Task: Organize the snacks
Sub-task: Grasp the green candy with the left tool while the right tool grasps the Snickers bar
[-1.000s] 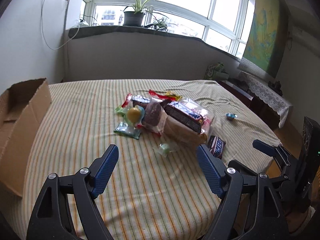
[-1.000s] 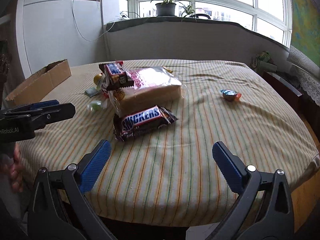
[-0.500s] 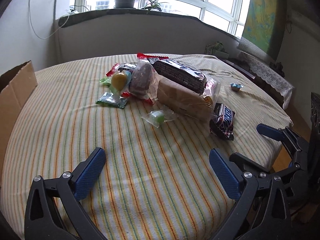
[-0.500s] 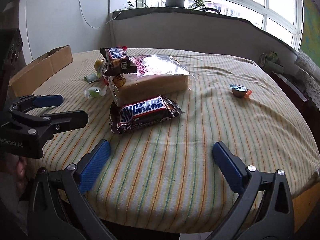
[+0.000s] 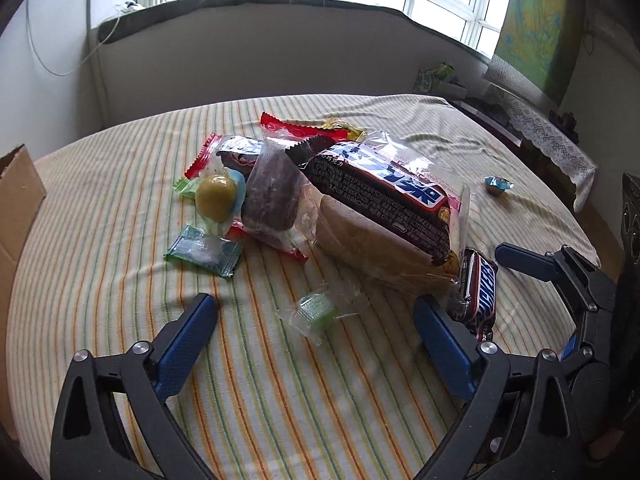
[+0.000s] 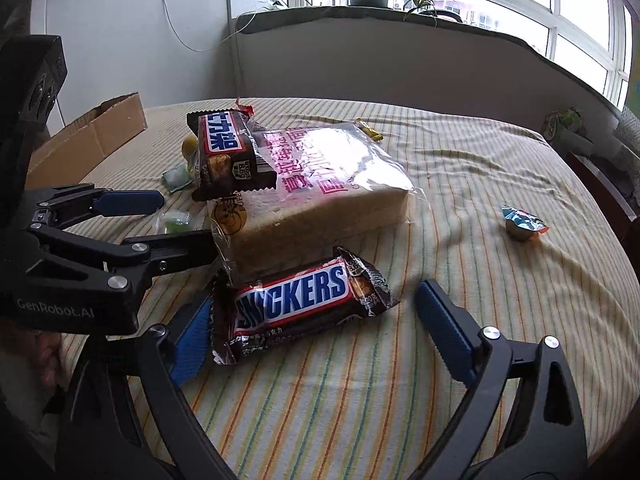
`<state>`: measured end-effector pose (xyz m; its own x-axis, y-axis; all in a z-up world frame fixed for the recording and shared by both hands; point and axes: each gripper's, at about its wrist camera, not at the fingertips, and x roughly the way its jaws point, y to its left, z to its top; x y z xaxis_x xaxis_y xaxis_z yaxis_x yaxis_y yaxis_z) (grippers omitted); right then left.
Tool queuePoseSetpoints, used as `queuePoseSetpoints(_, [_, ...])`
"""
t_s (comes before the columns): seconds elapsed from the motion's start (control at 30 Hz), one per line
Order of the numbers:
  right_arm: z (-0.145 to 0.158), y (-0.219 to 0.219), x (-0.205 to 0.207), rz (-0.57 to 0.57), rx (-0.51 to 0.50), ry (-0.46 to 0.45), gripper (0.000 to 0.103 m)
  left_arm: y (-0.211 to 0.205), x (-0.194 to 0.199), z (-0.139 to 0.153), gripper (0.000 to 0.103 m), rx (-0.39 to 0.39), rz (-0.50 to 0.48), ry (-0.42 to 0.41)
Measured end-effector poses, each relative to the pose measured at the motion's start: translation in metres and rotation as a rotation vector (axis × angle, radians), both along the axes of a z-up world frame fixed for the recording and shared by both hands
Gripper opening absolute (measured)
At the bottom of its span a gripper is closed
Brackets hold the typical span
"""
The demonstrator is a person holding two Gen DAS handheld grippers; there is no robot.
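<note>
Lying in a loose heap on the striped tablecloth (image 5: 120, 184), the snacks sit near the middle of the round table. A bagged loaf of bread (image 6: 320, 204) forms the bulk of the heap, with one chocolate bar (image 6: 228, 156) resting on top of it and a second chocolate bar (image 6: 296, 308) flat on the cloth, touching the loaf's near edge. On the far side of the loaf are a wrapped brown cake (image 5: 272, 196), a yellow-green ball-shaped sweet (image 5: 216, 198), a small green packet (image 5: 204, 250) and red wrappers (image 5: 296, 128). A clear-wrapped green candy (image 5: 316, 308) lies apart on the cloth. A small foil-topped cup (image 6: 522, 224) sits well away from the heap. A cardboard box (image 6: 92, 136) stands at the table's edge.

The left gripper (image 5: 314, 320) hangs over the cloth with its jaws wide and closing; the green candy lies between its blue fingers (image 5: 188, 336), untouched. The right gripper (image 6: 316, 320) also has its jaws wide and closing, with the flat chocolate bar between them; its left pad is just beside the wrapper's end, and neither pad presses on it.
</note>
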<state>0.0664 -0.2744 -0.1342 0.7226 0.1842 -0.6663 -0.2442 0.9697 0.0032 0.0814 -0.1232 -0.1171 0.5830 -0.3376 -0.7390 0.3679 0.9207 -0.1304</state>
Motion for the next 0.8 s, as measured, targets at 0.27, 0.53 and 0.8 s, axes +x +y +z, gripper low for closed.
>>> queuePoseSetpoints(0.27, [0.002, -0.01, -0.013, -0.023, 0.013, -0.054, 0.053, 0.019, 0.001, 0.001, 0.028, -0.061, 0.034, -0.024])
queuePoseSetpoints(0.53, [0.002, -0.018, -0.028, -0.053, 0.042, -0.077, 0.053, 0.024, -0.009, 0.0, 0.022, -0.106, 0.01, -0.04])
queuePoseSetpoints(0.8, [0.001, -0.023, -0.033, -0.066, 0.07, -0.094, 0.053, 0.035, -0.018, -0.002, 0.022, -0.169, 0.018, -0.061])
